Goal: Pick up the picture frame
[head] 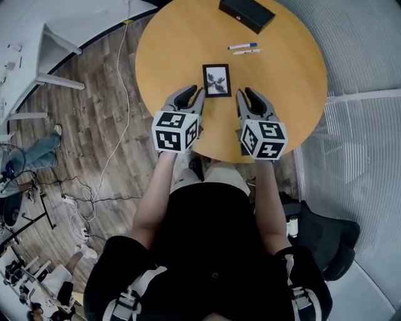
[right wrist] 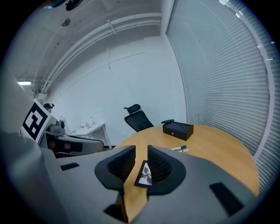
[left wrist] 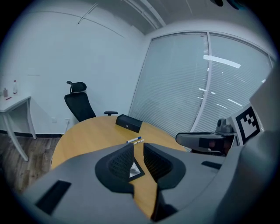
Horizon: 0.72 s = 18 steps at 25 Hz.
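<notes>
One round wooden tabletop [head: 288, 81] filled the upper part of the head view, with a person seated at its near edge, both forearms reaching out over it. Beyond its far side, in the left gripper view, a black office chair [left wrist: 78, 105] stood against the white wall. The left hand-held gripper [head: 195, 93] and the right hand-held gripper [head: 247, 94] hovered side by side low over the wood, each carrying a cube with black-and-white square markers that held patterns only, no letters. Both had their jaws apart by a narrow gap, with nothing pressed between the pads. A black box [head: 246, 14] sat near the far rim, a small pale mark on its front too small to read. The picture frame [head: 217, 80], dark-edged around a grey-and-white print, lay flat on the tabletop just ahead of the two grippers and between their tips, and each gripper view showed part of it through its own gap. Whether either jaw touched it could not be told. Farther out, between frame and box, lay a blue-capped marker [head: 242, 46] and a white pen [head: 246, 52] close together, with any print illegible.
</notes>
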Available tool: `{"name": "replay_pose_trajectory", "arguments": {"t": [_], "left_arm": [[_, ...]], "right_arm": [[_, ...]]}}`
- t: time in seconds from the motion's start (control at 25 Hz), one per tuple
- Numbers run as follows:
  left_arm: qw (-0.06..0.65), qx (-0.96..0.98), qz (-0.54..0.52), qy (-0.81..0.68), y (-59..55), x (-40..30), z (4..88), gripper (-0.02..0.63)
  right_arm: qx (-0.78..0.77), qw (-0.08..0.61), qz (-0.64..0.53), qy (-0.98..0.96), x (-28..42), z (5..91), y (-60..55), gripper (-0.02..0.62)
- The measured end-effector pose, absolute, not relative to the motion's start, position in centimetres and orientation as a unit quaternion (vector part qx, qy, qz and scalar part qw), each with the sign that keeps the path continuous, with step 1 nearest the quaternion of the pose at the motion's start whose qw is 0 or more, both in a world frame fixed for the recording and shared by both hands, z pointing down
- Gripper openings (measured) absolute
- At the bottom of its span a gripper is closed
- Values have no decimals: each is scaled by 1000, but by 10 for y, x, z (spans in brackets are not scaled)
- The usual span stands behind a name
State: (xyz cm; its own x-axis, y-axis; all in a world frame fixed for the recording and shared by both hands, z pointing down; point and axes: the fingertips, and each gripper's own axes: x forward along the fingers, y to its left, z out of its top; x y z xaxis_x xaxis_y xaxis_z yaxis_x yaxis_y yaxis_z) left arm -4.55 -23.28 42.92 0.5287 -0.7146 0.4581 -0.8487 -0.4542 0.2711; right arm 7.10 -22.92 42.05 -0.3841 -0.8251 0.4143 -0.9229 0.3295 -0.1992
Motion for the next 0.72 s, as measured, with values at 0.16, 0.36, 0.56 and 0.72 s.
{"name": "replay_pose_trajectory", "arguments": {"t": [0.16, 0.36, 0.56, 0.72], "left_arm": [[256, 830, 159, -470, -263, -37, 455, 66], [284, 814, 179, -474, -294, -25, 492, 67], [310, 796, 201, -479, -313, -20, 535, 72], [332, 780, 218, -484, -325, -17, 569, 76]], "right_arm": [[531, 135, 224, -806, 78, 450, -261, 101], [516, 162, 252, -803, 84, 490, -294, 103], [503, 185, 276, -798, 91, 532, -317, 106], [494, 204, 299, -791, 93, 564, -326, 106]]}}
